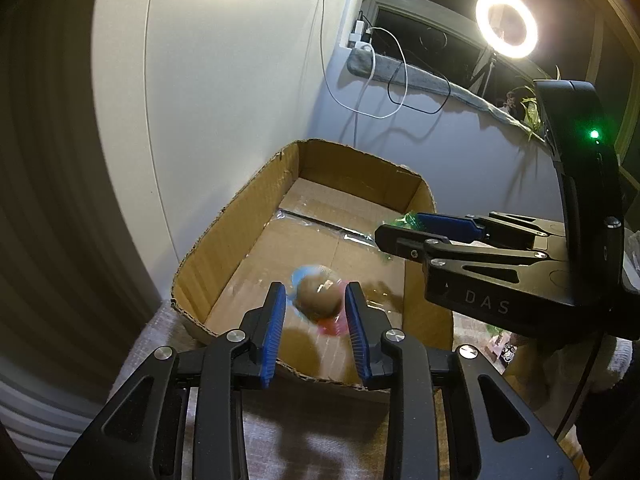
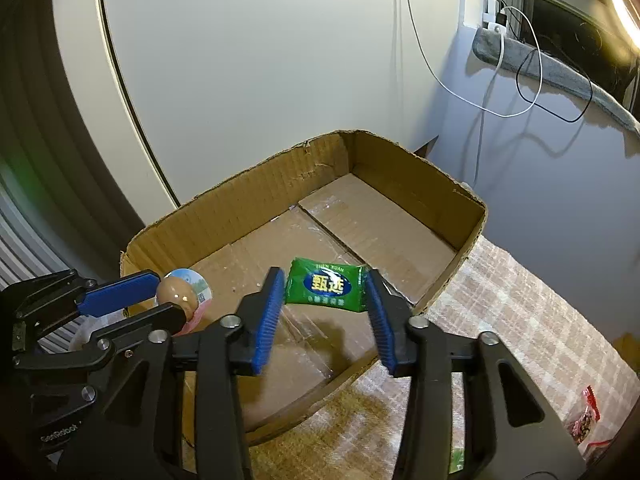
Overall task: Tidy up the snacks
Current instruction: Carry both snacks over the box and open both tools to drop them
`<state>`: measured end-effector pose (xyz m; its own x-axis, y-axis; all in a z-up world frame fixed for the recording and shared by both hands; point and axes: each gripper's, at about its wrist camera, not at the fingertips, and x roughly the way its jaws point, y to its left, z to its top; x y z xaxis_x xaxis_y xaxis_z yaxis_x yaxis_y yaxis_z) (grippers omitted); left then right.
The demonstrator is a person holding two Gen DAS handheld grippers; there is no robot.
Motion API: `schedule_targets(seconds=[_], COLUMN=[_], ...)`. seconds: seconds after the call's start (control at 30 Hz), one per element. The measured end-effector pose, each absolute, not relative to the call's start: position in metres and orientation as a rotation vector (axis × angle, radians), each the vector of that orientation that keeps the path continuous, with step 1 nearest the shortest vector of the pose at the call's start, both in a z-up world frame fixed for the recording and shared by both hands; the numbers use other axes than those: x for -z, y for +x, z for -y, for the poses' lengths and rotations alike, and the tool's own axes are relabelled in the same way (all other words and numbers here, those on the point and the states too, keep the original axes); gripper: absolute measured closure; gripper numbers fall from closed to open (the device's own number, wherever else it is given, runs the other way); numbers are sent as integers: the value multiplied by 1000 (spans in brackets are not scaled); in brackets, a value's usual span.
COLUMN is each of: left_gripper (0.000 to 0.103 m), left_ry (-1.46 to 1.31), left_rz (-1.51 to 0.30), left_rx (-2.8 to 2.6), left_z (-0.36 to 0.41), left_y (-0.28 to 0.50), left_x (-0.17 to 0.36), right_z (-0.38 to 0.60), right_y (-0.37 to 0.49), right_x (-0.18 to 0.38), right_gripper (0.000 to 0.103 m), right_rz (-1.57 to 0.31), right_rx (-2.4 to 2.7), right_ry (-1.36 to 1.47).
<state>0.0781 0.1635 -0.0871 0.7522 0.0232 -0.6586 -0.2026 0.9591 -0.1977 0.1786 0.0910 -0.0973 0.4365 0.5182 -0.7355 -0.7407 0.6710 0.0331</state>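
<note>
Green foil wraps the snack packet [image 2: 326, 290] that the right gripper [image 2: 325, 312] grasps by its two side edges, the blue ribbed pads [image 2: 267, 316] pressing in from 9 and 3 o'clock. A dark blue oval on the packet's front carries two large yellow Chinese characters, with small lettering reading "ZHEN XUAN" arched above and a row of small pale characters below, too small to make out. The packet hangs above the near part of the cardboard box [image 2: 240, 204], clear of its floor.

From the left wrist view, the left gripper [image 1: 316, 312] is clenched on a wrapped egg [image 1: 319, 297]: a round brown egg sealed in clear film, with a light blue printed patch at its 11 o'clock and a pink one at its 6 o'clock. The print is blurred and cannot be read. It is held over the near end of the box, inside the front wall. The right wrist view shows the same egg [image 2: 178, 294] at 9 o'clock, pinched between a blue pad and a black finger.

The box [image 1: 240, 216] is open-topped with roughly torn rims and strips of shiny clear tape along its floor seams. It sits on a desk [image 2: 520, 320] covered in a pale checked cloth. Across the box at 3 o'clock in the left view, the right gripper's body bears the letters "DAS" and a lit green dot. A red-edged snack bag [image 2: 586, 420] lies on the cloth at 4 o'clock in the right view.
</note>
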Motion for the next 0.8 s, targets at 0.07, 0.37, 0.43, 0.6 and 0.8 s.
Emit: schedule_targets(seconds=[0.07, 0.37, 0.43, 0.6, 0.8], left_gripper=[74, 74, 74, 74, 74], left_ry=[-267, -267, -264, -261, -244], left_rz=[-708, -696, -690, -676, -677], left_rx=[-129, -132, -127, -95, -34], left_z=[-164, -161, -158, -145, -119], left_y=[79, 74, 73, 68, 70], left_x=[87, 81, 78, 71, 68], right_z=[-91, -74, -65, -34, 21], right_y=[178, 176, 174, 167, 155], right_x=[97, 85, 80, 67, 50], right_gripper=[57, 42, 42, 42, 42], right_rz=[-787, -766, -761, -745, -721], right_rx=[-794, -777, -777, -763, -709], right_ry=[-317, -291, -282, -252, -216])
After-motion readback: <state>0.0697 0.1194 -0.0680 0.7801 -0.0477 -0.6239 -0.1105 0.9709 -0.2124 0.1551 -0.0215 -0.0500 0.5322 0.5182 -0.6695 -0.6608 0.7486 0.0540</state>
